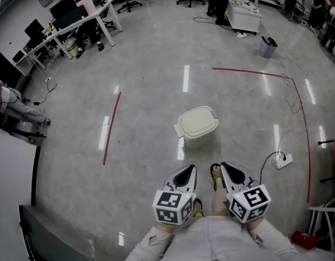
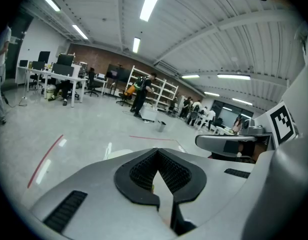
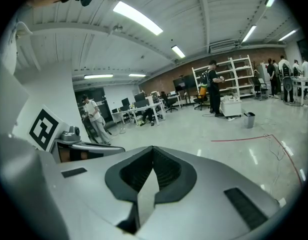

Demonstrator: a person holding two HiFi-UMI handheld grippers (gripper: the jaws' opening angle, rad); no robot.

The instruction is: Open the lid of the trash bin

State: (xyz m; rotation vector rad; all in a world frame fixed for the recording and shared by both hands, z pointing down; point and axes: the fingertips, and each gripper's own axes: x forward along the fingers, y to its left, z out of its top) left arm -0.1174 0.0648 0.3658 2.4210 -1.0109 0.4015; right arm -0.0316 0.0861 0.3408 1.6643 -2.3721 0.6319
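The trash bin [image 1: 198,125] is cream-white with a rounded square lid that lies flat and closed. It stands alone on the grey floor in the middle of the head view. Both grippers hang low near the person's legs, well short of the bin and apart from it. My left gripper [image 1: 187,170] points toward the bin's near side with its jaws together and nothing between them. My right gripper [image 1: 228,167] is beside it, also shut and empty. In the left gripper view a pale sliver of the bin [image 2: 118,154] shows over the left gripper [image 2: 156,151]. The right gripper [image 3: 153,149] faces open floor.
Red tape lines [image 1: 111,126] mark the floor left, behind and right of the bin. A power strip with its cable [image 1: 282,161] lies at the right. A small grey bin [image 1: 268,47], a white cabinet [image 1: 244,15] and desks [image 1: 75,23] stand far back.
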